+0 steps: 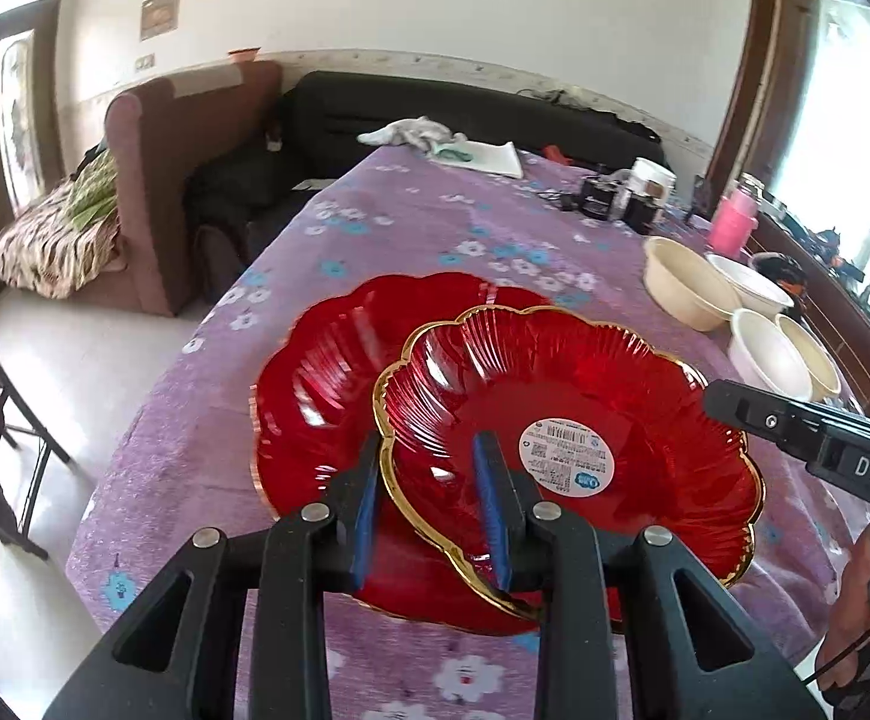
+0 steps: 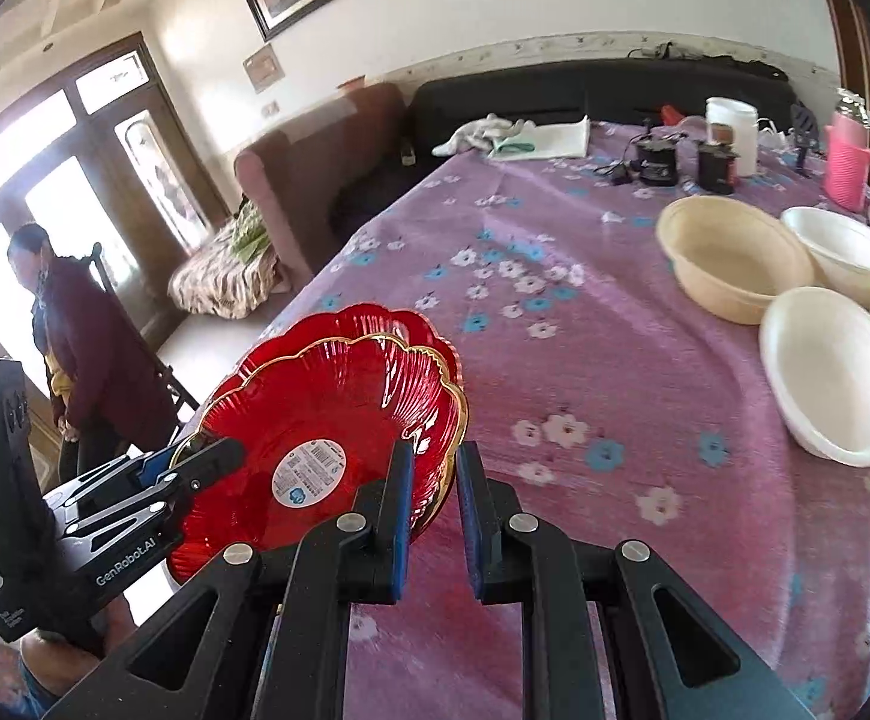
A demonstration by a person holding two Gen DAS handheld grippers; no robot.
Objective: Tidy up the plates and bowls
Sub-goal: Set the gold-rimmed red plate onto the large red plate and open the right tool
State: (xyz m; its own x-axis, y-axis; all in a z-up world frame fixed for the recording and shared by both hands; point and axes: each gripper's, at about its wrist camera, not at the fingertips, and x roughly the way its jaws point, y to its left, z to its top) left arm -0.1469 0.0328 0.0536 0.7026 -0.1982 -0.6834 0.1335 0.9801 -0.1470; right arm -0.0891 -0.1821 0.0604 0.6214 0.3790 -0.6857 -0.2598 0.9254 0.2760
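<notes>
Two red scalloped plates with gold rims overlap on the purple flowered tablecloth. The upper plate [image 1: 567, 420] [image 2: 327, 420] carries a round white label and lies over the lower plate [image 1: 327, 372] [image 2: 375, 318]. My left gripper [image 1: 429, 510] [image 2: 195, 468] is open, its blue-padded fingers astride the upper plate's near-left rim, one inside and one outside. My right gripper [image 2: 435, 498] [image 1: 729, 402] is open, its fingers astride the same plate's right rim. Neither pair presses the rim.
Several cream and white bowls [image 2: 735, 258] [image 1: 687, 282] stand at the table's right. A pink bottle [image 2: 849, 162], white jar [image 2: 732, 132], black devices and cloths lie at the far end. A person [image 2: 81, 348] stands left of the table; sofas are beyond.
</notes>
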